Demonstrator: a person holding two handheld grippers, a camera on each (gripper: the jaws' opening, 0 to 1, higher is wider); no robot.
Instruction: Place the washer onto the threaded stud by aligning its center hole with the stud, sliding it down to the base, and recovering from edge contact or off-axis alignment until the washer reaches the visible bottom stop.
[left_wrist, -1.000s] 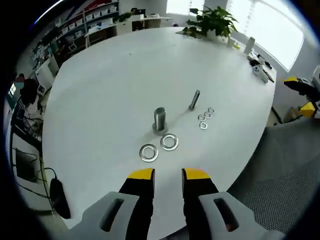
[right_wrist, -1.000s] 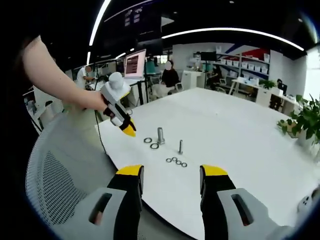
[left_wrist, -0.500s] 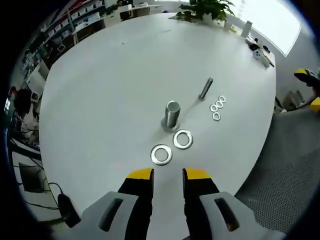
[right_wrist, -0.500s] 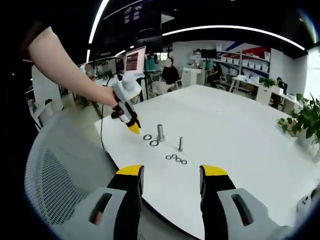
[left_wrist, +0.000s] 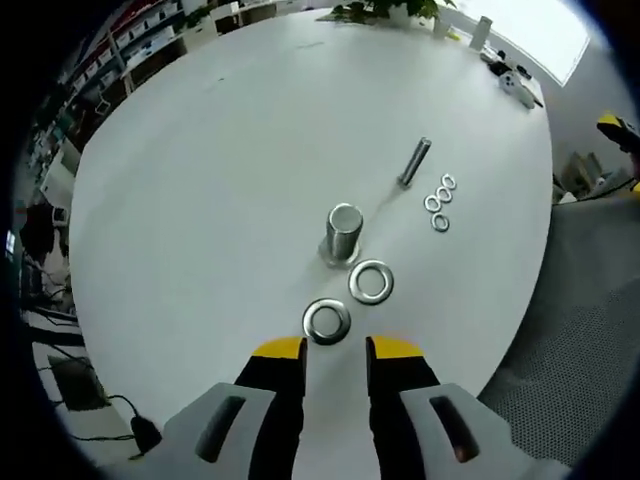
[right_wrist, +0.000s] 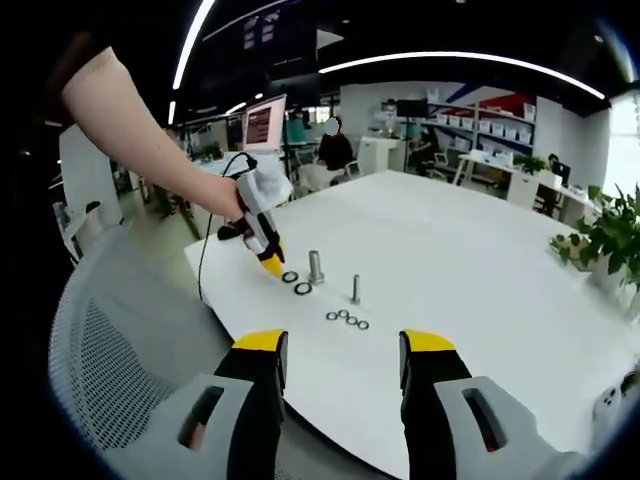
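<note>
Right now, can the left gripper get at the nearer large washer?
Probably yes. The left gripper is open, its fingers just short of the nearer large washer, which lies flat on the white table with nothing between. The thick stud stands beyond.

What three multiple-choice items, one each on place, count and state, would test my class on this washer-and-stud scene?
1. Where does the large washer nearest the left gripper lie?
A. On the thick stud
B. Flat on the table, just ahead of the gripper tips
C. Between the jaws

2. How many small washers lie beside the thin stud?
A. One
B. Three
C. Six

3. What is the state of the thick stud?
A. Upright, no washer on it
B. Lying flat
C. Carrying both large washers

Key: 1 B, it rests on the white table in front of the yellow tips. 2 B, three rings form a short row. 3 A, it stands bare, both large washers beside it.
</note>
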